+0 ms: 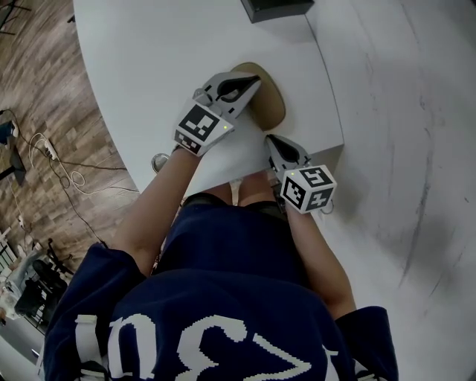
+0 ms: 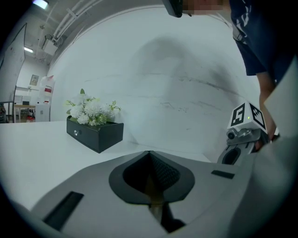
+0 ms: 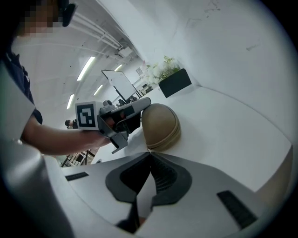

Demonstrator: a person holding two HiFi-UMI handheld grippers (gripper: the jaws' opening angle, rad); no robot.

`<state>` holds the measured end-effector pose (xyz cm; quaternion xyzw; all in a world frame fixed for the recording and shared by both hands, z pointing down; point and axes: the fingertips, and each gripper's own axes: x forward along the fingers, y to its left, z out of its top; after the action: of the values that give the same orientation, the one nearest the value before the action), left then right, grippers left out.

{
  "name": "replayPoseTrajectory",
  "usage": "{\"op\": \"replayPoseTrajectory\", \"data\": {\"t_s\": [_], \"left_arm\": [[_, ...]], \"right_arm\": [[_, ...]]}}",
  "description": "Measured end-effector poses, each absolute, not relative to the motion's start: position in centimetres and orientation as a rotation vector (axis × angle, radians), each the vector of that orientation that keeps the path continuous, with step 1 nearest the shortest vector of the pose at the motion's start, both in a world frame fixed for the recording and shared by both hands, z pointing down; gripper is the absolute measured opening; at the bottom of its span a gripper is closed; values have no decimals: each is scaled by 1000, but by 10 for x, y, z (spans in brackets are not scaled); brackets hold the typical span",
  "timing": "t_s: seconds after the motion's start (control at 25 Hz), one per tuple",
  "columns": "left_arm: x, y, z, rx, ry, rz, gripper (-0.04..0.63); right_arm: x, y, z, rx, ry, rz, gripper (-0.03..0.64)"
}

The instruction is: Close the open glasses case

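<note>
**Head view.** A white table fills the upper centre of the frame. The tan glasses case lies at the frame's upper centre, near the table edge closest to the person. The left claw lies over the left part of the case, with its tips above the case's upper end. The right claw is just below the case, with its tips pointing up toward it. Whether it touches the case cannot be told here. A black box sits at the top edge of the frame. A wooden floor with cables shows at the left.

**Left gripper view.** The left claw's jaws are pressed together at the tips, with nothing between them. A tan sliver shows through the gap lower down. The black box, filled with white flowers, stands on the table at middle left. The right claw enters at the right edge.

**Right gripper view.** The right claw's jaws are pressed together and pinch nothing. The case lies just above their tips at the frame's centre. Its two halves meet along the seam on the side that shows. The left claw lies against the case's left side.
</note>
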<state>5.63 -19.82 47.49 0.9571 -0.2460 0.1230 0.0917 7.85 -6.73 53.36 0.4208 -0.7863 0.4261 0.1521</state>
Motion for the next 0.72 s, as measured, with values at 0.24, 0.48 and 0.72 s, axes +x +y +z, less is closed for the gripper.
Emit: {"op": "replayPoseTrajectory", "data": {"t_s": [0.24,0.48,0.72], "left_arm": [[56,-198,474,2818,-743,352,13],[57,-198,475,2838,-707,367,14],[61,-199,474,2858,-699,374,12]], "right_arm": [[67,-74,534,1214,-2241,1215,34],[77,-74,531,1263,-2237,1164,21],[109,-84,529,1340,-2210,1031,21]]}}
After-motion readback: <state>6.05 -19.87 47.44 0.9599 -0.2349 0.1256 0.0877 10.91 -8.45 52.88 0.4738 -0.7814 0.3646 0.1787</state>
